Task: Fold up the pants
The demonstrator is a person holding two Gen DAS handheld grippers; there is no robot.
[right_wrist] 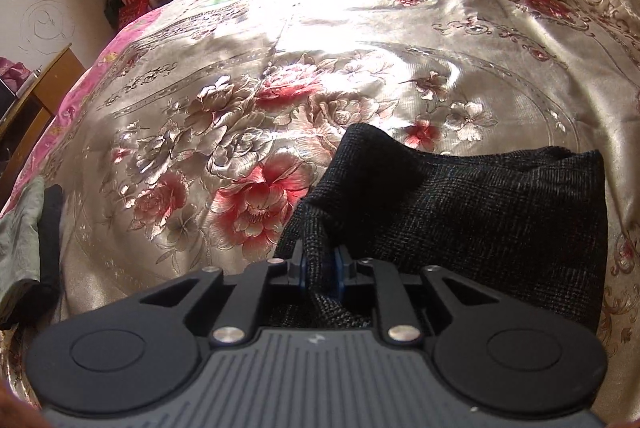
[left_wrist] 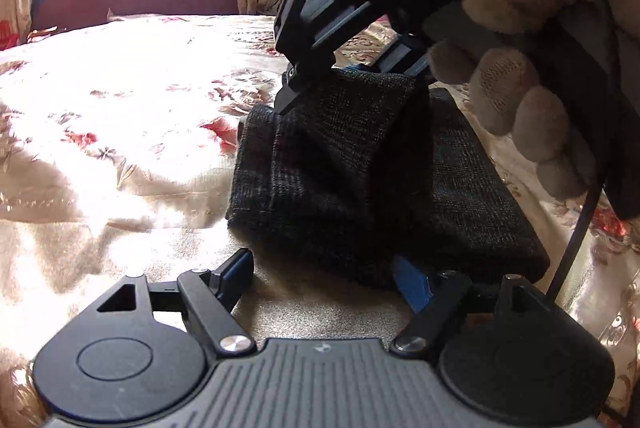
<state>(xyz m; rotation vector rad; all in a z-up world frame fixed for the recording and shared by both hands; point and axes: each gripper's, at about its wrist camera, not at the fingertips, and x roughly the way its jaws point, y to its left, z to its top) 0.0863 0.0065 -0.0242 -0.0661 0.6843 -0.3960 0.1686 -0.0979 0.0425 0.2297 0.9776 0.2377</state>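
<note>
There is one pair of dark checked pants [right_wrist: 472, 220] lying on one big bed with a shiny flowered bedspread [right_wrist: 280, 48]. The pants already look small and thick, like a bundle, so I think the folding is near its end. The right gripper [right_wrist: 320, 264] has its two fingers pressed tight on a bunched-up edge of the cloth, and in the left wrist view that same gripper [left_wrist: 348, 76] is lifting one flap of the pants up off the rest, like a little tent. A hand in a fuzzy tan glove [left_wrist: 520, 88] holds that tool. The left gripper [left_wrist: 324, 272] is spread wide and holds nothing; its blue-tipped fingers sit low, one on each side of the near end of the bundle (the right-side finger seems to touch the cloth, but I cannot be sure). I think the step now is the last fold, laying the lifted flap over the flat part. The next move probably needs the right tool to carry the flap across and set it down with the edges lined up, while the left tool keeps the bottom layer from sliding on the slippery spread. At the left edge of the right wrist view lie some other cloths [right_wrist: 24, 240], one grey and one dark, well apart from the pants. So: two grippers, one pair of pants, one bed.
</note>
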